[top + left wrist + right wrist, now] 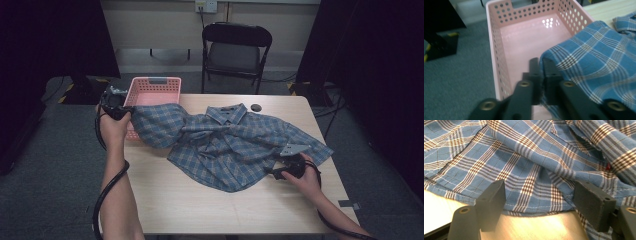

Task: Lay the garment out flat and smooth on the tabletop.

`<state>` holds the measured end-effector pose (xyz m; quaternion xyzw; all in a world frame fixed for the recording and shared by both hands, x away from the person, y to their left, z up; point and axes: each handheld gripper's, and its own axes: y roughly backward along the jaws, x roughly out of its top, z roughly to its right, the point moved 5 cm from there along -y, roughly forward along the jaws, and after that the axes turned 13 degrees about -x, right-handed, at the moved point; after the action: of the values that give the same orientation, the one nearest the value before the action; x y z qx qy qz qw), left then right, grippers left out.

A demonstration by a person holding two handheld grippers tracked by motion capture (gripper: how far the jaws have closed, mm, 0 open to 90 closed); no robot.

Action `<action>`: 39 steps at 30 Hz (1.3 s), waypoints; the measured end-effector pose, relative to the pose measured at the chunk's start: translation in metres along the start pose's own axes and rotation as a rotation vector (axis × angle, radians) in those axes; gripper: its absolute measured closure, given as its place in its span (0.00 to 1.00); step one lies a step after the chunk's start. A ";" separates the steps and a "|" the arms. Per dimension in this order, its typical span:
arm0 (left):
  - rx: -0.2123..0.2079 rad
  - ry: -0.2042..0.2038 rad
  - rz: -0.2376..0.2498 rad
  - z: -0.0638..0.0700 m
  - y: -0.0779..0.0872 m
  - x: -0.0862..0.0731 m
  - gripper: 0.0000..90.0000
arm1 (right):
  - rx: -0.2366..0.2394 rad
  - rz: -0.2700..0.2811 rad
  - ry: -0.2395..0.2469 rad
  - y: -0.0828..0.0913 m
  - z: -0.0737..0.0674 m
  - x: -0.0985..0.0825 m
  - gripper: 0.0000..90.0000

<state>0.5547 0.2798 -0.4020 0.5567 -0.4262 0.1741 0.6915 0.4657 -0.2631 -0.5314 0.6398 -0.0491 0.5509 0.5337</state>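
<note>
A blue plaid shirt (227, 145) lies spread and rumpled across the wooden table (200, 200). My left gripper (541, 65) is shut on the shirt's left sleeve edge (594, 60), holding it up over the near right corner of the pink basket (524, 37). In the high view that gripper (119, 111) is at the table's left edge beside the basket (152, 90). My right gripper (541, 195) stands open at the shirt's hem (531, 202), jaws on either side of the hem over the table. From above it (284, 167) sits at the shirt's right lower edge.
The pink perforated basket holds nothing but the sleeve hanging over its corner. A small black round object (256, 107) lies near the table's far edge. A black folding chair (235, 50) stands behind the table. Cables trail from both grippers.
</note>
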 end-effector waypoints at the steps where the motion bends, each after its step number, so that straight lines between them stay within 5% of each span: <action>1: 0.006 -0.003 0.019 0.005 0.001 -0.001 0.58 | -0.001 0.000 0.001 0.000 0.000 0.000 0.28; 5: -0.070 -0.043 0.088 0.037 0.009 -0.004 0.39 | 0.000 0.001 0.003 0.000 0.000 0.000 0.28; 14: -0.324 -0.118 0.139 0.134 0.017 -0.044 0.34 | -0.002 0.000 0.003 0.000 0.000 0.000 0.28; 19: -0.428 -0.169 0.088 0.178 -0.002 -0.082 0.34 | -0.002 0.000 0.003 0.000 0.000 0.000 0.28; 22: -0.435 -0.239 -0.022 0.199 -0.022 -0.106 0.33 | -0.004 -0.001 0.002 0.000 0.000 0.000 0.28; 27: -0.445 -0.269 -0.125 0.212 -0.044 -0.130 0.33 | -0.005 0.001 0.004 0.000 0.000 0.000 0.28; 36: -0.473 -0.234 -0.090 0.212 -0.045 -0.135 0.25 | -0.035 0.010 0.002 0.002 -0.002 0.000 0.26; 39: -0.459 -0.235 -0.105 0.213 -0.046 -0.134 0.24 | 0.025 0.016 -0.009 0.008 -0.016 0.003 0.29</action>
<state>0.4264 0.1008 -0.5317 0.4230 -0.5024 -0.0289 0.7535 0.4509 -0.2530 -0.5265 0.6484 -0.0499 0.5527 0.5211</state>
